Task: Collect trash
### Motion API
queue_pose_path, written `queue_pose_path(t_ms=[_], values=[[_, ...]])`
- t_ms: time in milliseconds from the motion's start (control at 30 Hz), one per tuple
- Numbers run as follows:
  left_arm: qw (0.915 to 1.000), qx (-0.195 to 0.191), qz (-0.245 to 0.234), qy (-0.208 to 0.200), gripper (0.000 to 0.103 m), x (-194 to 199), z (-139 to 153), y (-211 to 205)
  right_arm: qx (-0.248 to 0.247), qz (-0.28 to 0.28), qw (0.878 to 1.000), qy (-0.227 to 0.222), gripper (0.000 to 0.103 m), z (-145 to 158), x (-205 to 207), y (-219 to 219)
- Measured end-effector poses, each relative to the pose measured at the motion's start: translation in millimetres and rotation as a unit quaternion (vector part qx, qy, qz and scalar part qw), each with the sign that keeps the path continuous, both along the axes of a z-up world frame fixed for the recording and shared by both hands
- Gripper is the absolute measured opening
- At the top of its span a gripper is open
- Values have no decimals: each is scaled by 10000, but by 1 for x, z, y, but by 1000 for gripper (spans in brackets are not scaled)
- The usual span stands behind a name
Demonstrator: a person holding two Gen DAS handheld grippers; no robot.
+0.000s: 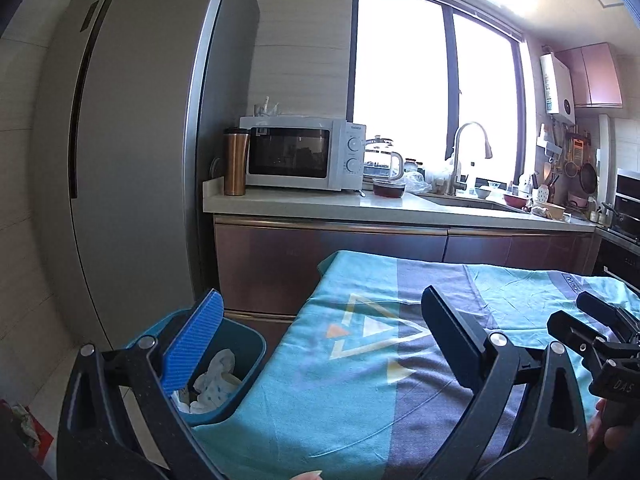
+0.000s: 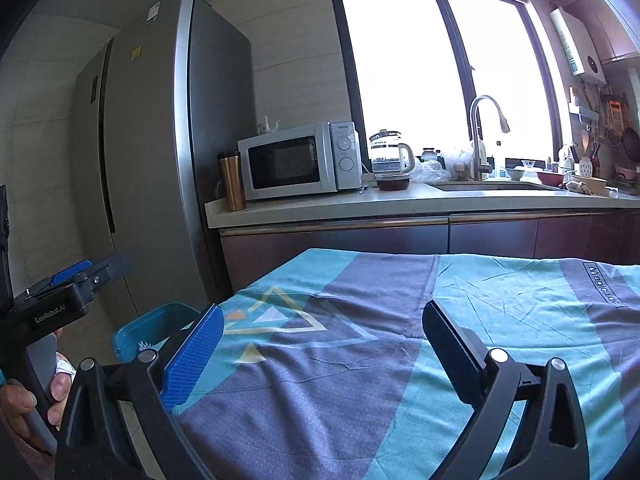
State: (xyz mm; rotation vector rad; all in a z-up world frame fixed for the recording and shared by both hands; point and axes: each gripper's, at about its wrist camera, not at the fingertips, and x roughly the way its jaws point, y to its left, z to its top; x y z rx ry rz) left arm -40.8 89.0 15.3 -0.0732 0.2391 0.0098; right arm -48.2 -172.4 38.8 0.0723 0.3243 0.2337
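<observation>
Looks like I'm about done here: both my left gripper [image 1: 320,344] and right gripper [image 2: 320,344] have jaws wide with nothing held, crumpled tissues [image 1: 216,380] sit in the blue bin [image 1: 248,360] beside the bench [image 2: 400,360], so next is just scanning for leftovers.

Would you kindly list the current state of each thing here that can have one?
left gripper: open, holding nothing
right gripper: open, holding nothing
blue bin: uncovered, crumpled white trash inside
tablecloth: spread over the table, slightly creased
microwave: door closed
fridge: doors closed
copper tumbler: upright, lid on
faucet: no water visibly running
</observation>
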Motion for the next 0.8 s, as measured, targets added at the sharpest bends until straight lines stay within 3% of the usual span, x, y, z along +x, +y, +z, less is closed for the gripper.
queue_pose_path(t_ms=[333,800], values=[[9997,187,-5,-133,97,-8,-1,-15,129,-247,9995,-174,96,6,-14,-18],[9997,171,-28,-168,98,-7,-4,-17,21,-339,9992,-215,96,8,-21,-21]])
